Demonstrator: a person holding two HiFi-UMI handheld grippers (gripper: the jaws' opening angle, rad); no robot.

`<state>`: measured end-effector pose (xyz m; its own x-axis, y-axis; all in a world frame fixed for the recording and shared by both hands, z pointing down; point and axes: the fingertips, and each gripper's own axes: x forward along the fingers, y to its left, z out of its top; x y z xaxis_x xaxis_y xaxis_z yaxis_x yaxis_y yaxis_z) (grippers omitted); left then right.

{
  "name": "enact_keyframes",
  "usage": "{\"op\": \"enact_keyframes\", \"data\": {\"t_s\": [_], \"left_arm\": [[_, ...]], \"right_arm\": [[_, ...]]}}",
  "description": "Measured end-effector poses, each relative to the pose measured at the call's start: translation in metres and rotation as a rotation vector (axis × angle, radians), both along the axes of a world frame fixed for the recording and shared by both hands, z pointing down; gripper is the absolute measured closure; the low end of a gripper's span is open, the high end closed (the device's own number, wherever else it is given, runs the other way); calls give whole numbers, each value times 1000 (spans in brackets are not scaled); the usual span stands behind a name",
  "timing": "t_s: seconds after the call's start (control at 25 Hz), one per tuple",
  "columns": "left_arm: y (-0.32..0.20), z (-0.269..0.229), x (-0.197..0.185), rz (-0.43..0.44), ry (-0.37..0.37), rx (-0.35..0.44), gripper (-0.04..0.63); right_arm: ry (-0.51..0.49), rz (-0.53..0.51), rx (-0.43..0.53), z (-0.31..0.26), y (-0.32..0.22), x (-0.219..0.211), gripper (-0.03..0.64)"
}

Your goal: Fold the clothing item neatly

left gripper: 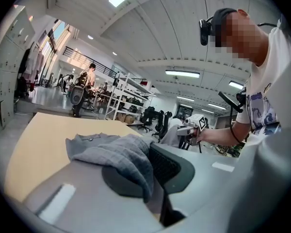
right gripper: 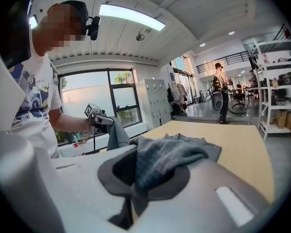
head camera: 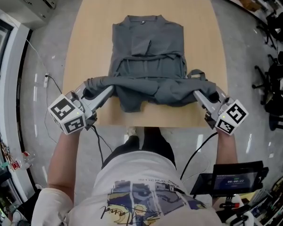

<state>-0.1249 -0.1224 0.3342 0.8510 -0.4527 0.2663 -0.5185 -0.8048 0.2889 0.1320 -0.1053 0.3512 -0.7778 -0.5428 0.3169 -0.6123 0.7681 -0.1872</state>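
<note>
Two firm pinches: our left gripper (head camera: 107,90) and right gripper (head camera: 197,94) are each clamped on a bottom corner of the grey shirt (head camera: 148,55), raised over the near edge of the table (head camera: 92,22). It's soft, light cloth, sagging between us, so the corners suit. Toward the table's far edge the collar (head camera: 144,19) lies flat, but we can't see what's under the fold.

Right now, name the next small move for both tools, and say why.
Probably carry both tools forward toward the collar and lay the hem down there. The left tool and right tool are each shut on a near corner of the grey fabric shirt, raised above the light wooden table, while the collar end lies flat.
</note>
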Motion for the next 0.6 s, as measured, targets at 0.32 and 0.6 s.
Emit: {"op": "enact_keyframes", "data": {"t_s": [0.32,0.6], "left_arm": [[-55,-4,8,-77,-38,31,566],[-105,3,11,-102,-48,33,566]], "right_arm": [[-9,-80,20,-5,-64,12,595],[-10,-110,19,2,-117,15,595]]}}
